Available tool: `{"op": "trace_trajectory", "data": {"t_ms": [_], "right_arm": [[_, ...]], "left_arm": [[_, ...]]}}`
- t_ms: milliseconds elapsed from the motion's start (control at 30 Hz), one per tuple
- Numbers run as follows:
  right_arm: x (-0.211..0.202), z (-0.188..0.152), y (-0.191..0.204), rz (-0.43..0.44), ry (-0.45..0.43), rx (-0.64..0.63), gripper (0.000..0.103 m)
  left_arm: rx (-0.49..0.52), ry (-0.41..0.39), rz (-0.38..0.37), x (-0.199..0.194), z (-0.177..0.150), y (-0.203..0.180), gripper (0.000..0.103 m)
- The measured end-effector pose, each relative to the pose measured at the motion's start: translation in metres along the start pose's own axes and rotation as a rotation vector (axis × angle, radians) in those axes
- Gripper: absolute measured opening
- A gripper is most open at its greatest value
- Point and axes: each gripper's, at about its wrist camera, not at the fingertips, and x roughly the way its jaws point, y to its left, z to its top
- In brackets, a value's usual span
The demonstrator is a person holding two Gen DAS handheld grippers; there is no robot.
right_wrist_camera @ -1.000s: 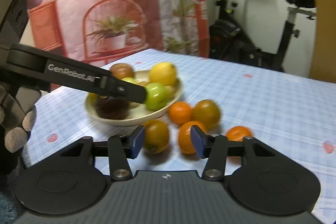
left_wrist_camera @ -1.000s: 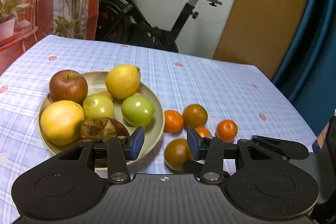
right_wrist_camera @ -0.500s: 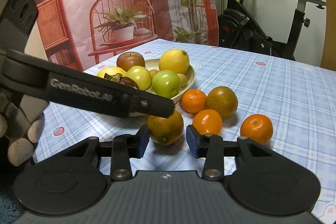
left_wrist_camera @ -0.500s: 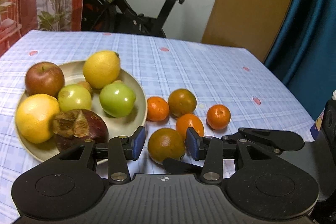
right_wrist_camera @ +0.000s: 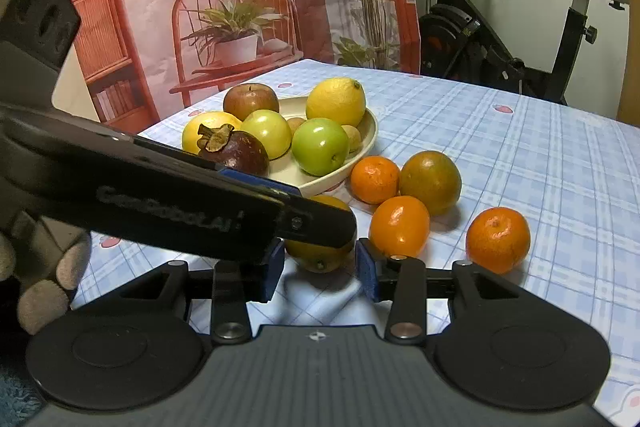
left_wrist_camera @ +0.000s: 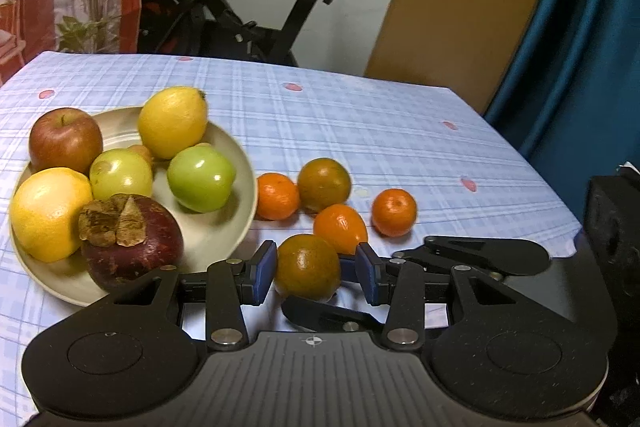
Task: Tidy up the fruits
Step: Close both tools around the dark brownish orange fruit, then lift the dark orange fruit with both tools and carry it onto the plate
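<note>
Left gripper [left_wrist_camera: 316, 277]: blue pads flank a greenish-brown citrus [left_wrist_camera: 307, 267] that sits on the desk [left_wrist_camera: 360, 123]. A sliver of space shows at the left pad and a wider one at the right; jaws released, nothing clamped.

Right gripper [right_wrist_camera: 320, 269]: its jaws point at the same greenish-brown citrus from the near right side. The fruit lies just beyond the pad tips, partly hidden by the left gripper's black finger, which crosses in front. The right gripper's jaws have just been closing, then eased a little; no fruit is between the pads, and they stand apart.

Loose fruit on the desk, right of the plate [left_wrist_camera: 224, 227]:
- orange mandarin [left_wrist_camera: 277, 195], next to the plate rim
- second greenish-brown citrus [left_wrist_camera: 324, 183], touching that mandarin on its right
- oval orange citrus [left_wrist_camera: 340, 227], just behind the fruit between the left jaws
- orange mandarin [left_wrist_camera: 394, 212], farthest right, a little apart

On the cream plate, left part of the desk:
- red apple [left_wrist_camera: 65, 140], far left
- lemon [left_wrist_camera: 173, 121], far side
- two green apples [left_wrist_camera: 201, 178], centre
- yellow citrus [left_wrist_camera: 46, 213], near left
- dark purple mangosteen [left_wrist_camera: 130, 241], near edge
- small tan fruits, mostly hidden

Desk cover: pale blue checked cloth with pink spots.
</note>
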Motion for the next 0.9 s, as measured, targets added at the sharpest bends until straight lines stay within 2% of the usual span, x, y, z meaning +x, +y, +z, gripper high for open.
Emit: {"op": "trace_trajectory", "data": {"t_ms": [300,467,900], "right_arm": [[0.002,-0.001,-0.004,0.01,0.011,0.033,0.043],[0.001,-0.001,-0.006,0.008,0.01,0.03,0.043],[0.002,-0.001,-0.005,0.008,0.009,0.031,0.043]], "left_arm": [[-0.026,0.002,-0.021,0.001,-0.001,0.003,0.045],[-0.048,0.004,0.006,0.002,-0.001,0.007,0.046],[-0.069,0.046,-0.012,0.012,-0.006,0.008,0.045]]}}
